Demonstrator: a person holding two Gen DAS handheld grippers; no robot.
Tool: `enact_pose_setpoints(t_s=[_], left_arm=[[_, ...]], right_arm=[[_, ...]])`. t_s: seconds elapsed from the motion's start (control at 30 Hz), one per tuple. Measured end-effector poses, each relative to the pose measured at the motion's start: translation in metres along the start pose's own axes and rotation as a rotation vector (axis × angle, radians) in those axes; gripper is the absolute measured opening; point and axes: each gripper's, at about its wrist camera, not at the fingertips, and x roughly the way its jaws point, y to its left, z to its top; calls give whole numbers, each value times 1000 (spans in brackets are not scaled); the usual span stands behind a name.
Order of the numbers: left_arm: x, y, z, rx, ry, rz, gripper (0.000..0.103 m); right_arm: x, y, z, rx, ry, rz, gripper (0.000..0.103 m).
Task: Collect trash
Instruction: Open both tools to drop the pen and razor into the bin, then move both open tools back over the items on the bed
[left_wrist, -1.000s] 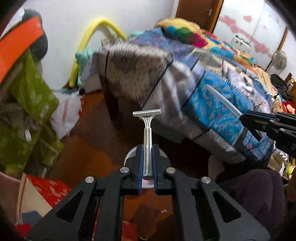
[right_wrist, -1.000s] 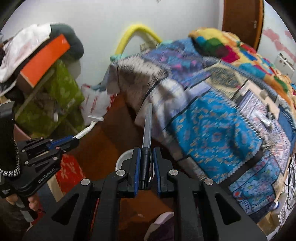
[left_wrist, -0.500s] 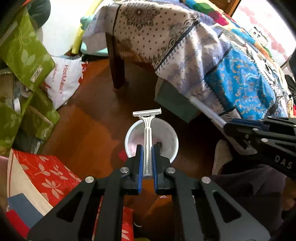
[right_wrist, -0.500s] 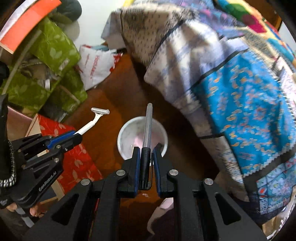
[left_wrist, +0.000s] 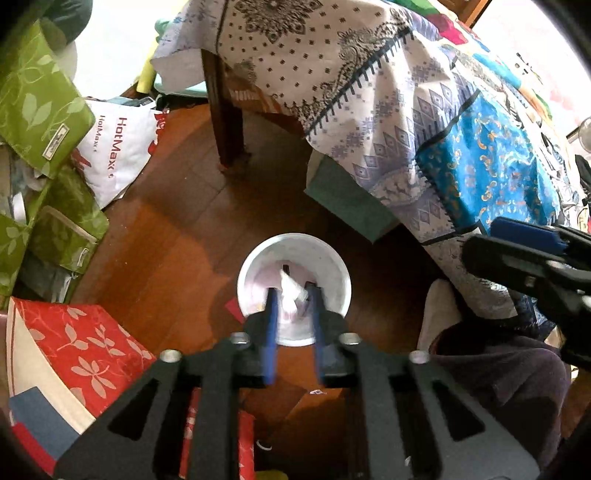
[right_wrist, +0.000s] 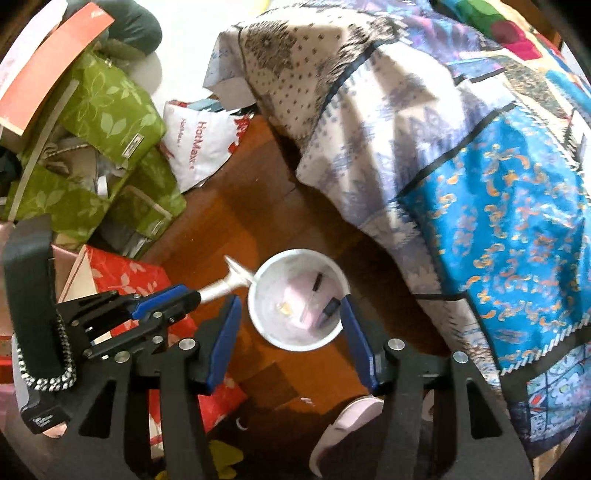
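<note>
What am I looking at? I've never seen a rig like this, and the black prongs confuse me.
A person holds a two-finger tool in each hand; each carries a fisheye camera looking along its fingers, giving one picture apiece. Both hover over a white bin on the wood floor beside a bed. The right tool is open, empty; a pen lies in the bin. The left tool has parted, blurred fingers, a razor at their tips by the rim.

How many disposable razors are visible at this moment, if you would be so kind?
1. The razor shows at the tips of the left gripper, just beside the white bin's rim in the right wrist view. Others could be hidden among the bin's contents.
</note>
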Motion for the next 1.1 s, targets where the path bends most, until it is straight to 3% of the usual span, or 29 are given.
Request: enact_pose_setpoints(t_s=[0.03, 0.4, 0.73, 1.1], left_arm=[[0, -2, 1, 1, -7, 5, 31], [-49, -18, -5, 22, -106, 6, 32], [-149, -55, -17, 87, -331, 15, 32], [-230, -115, -24, 137, -540, -62, 32]], right_arm=[[-4, -2, -1, 5, -8, 0, 52], [-52, -13, -15, 1, -108, -46, 52], [-134, -14, -40, -13, -301, -79, 52], [-231, -39, -83, 51, -550, -145, 52]])
